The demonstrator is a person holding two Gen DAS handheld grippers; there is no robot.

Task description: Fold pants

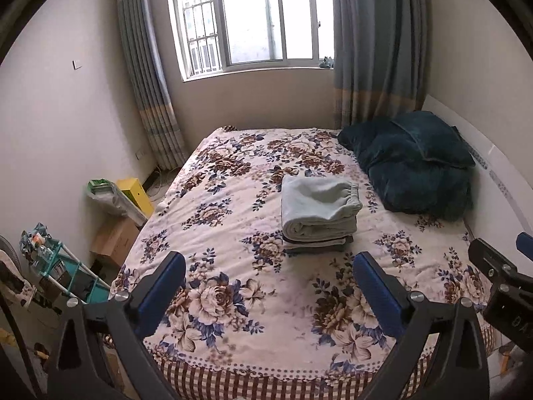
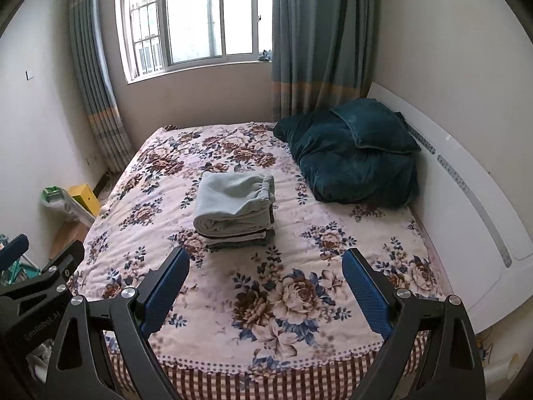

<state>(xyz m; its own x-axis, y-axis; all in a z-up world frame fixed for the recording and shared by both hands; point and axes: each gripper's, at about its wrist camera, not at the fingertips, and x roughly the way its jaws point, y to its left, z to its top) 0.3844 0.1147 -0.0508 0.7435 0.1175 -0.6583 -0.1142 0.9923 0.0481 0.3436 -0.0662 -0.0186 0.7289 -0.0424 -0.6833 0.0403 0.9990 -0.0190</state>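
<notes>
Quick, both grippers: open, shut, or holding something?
Left gripper: open, holding nothing.
Right gripper: open, holding nothing.

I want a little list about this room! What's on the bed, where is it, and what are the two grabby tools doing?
bed: flowery blanket covers it
pants: pale green pants, folded, elastic waistband showing
under the pants: darker folded clothes, stacked
dark pile: teal bedding bunched by the white headboard
left tool: open, holding nothing, short of the stack
right tool: open, holding nothing, short of the stack
window: behind the bed, curtains pulled aside
</notes>
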